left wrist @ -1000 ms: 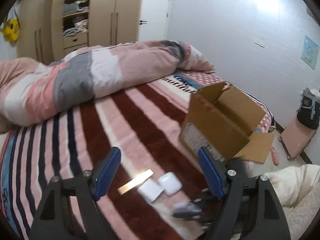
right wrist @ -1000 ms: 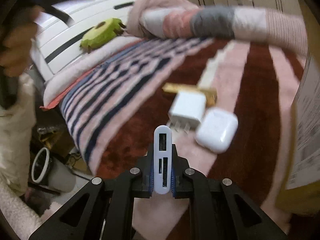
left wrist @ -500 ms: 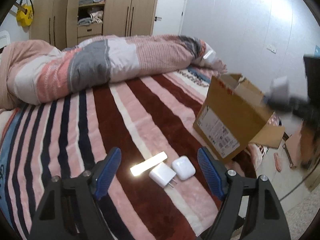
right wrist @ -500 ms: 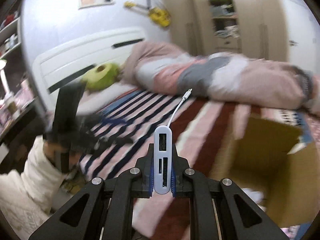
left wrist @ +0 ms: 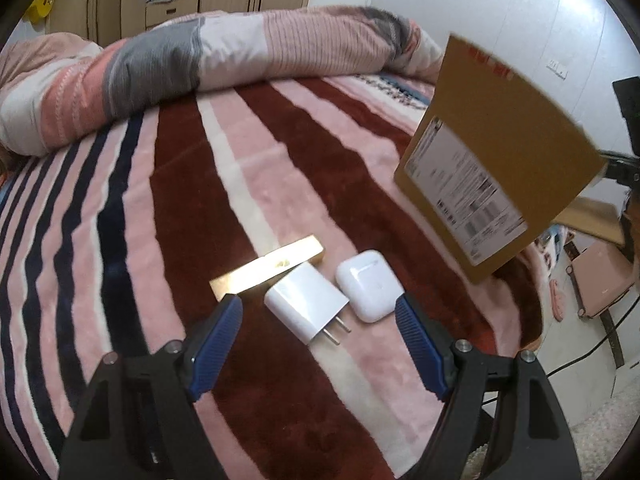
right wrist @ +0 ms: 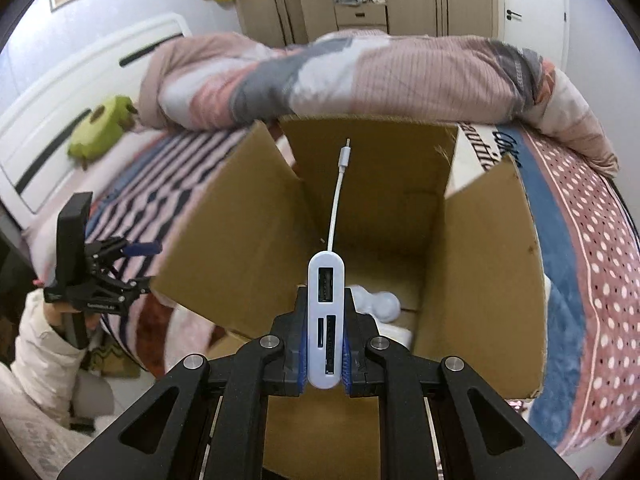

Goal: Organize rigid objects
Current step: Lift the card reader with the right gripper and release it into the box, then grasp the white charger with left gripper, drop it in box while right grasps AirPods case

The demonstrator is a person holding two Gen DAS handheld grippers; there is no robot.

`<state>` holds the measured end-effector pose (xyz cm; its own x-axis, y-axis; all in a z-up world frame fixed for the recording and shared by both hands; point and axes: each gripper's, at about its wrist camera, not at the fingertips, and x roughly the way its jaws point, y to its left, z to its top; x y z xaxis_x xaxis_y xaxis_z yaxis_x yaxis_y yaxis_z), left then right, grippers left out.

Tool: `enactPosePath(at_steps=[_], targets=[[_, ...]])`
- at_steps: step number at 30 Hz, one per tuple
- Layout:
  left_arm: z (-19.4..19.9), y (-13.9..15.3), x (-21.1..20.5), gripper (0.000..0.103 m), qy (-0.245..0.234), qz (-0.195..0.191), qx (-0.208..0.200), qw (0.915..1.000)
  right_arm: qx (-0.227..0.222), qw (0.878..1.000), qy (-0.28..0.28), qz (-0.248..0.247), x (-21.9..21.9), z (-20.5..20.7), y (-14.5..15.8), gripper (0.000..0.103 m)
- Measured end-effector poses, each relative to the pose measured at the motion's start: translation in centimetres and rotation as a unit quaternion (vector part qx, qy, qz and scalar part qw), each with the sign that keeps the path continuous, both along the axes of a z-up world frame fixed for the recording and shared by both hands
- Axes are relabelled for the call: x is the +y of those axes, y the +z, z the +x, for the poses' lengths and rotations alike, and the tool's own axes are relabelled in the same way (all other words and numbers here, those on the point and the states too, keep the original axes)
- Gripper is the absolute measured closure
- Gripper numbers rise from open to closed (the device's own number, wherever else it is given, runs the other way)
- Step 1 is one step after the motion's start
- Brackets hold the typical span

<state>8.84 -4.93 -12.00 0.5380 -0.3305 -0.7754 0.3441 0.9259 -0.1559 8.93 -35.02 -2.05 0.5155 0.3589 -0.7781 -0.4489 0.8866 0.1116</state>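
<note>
Right wrist: right tongs clench white slotted adapter; left tongs spread.

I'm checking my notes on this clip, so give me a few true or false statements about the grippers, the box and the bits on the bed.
1. The right gripper is clamped on a white card-reader adapter. True.
2. The left gripper holds the earbud case. False: it is open, empty.
3. The cardboard box is closed. False: flaps open.
4. The white charger plug lies on the blanket between the gold bar and the earbud case. True.
</note>
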Motion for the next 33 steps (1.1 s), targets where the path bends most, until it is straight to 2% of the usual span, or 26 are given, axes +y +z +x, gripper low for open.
enactPosePath(at_steps=[6, 8, 10, 11, 13, 18, 22, 24, 29, 33], targets=[[0.9, -1.9, -0.5, 0.027, 0.004, 0.008, 0.014, 0.9999, 0.007, 0.999, -0.027, -0.018, -0.9, 0.4, -0.5, 0.092], [1.2, -2.2, -0.7, 0.027, 0.004, 0.014, 0.015, 0.9998, 0.004, 0.999, -0.032, -0.016, -1.1, 0.4, -0.3, 0.073], [1.6, -2.7, -0.8, 0.027, 0.005, 0.019, 0.02, 0.9996, -0.005, 0.999, -0.031, -0.013, -1.1, 0.4, 0.0, 0.068], [1.8, -2.9, -0.8, 0.028, 0.007, 0.019, 0.022, 0.9995, -0.01, 0.999, -0.028, -0.012, -1.0, 0.3, 0.1, 0.068], [2.2, -3.5, -0.9, 0.038, 0.008, 0.014, 0.028, 0.9995, -0.017, 1.0, -0.019, -0.007, -0.5, -0.1, 0.4, 0.068], [2.6, -3.5, -1.0, 0.037, 0.008, 0.004, 0.013, 0.9999, -0.026, 1.0, 0.001, -0.004, 1.3, -0.6, 0.8, 0.068], [2.7, -3.7, -1.0, 0.038, -0.003, -0.007, 0.012, 0.9999, -0.042, 0.999, 0.019, 0.02, 2.8, -1.1, 1.8, 0.068], [2.5, -3.6, -0.8, 0.047, -0.014, -0.005, 0.007, 0.9999, -0.052, 0.997, 0.039, 0.036, 4.1, -1.6, 2.4, 0.068], [1.7, -3.4, 0.0, 0.047, -0.027, -0.009, 0.005, 0.9996, -0.067, 0.99, 0.103, 0.063, 9.1, -2.9, 3.5, 0.068], [0.9, -3.1, 1.3, 0.047, -0.023, -0.017, 0.002, 0.9996, -0.055, 0.984, 0.154, 0.071, 13.6, -3.9, 2.5, 0.068]])
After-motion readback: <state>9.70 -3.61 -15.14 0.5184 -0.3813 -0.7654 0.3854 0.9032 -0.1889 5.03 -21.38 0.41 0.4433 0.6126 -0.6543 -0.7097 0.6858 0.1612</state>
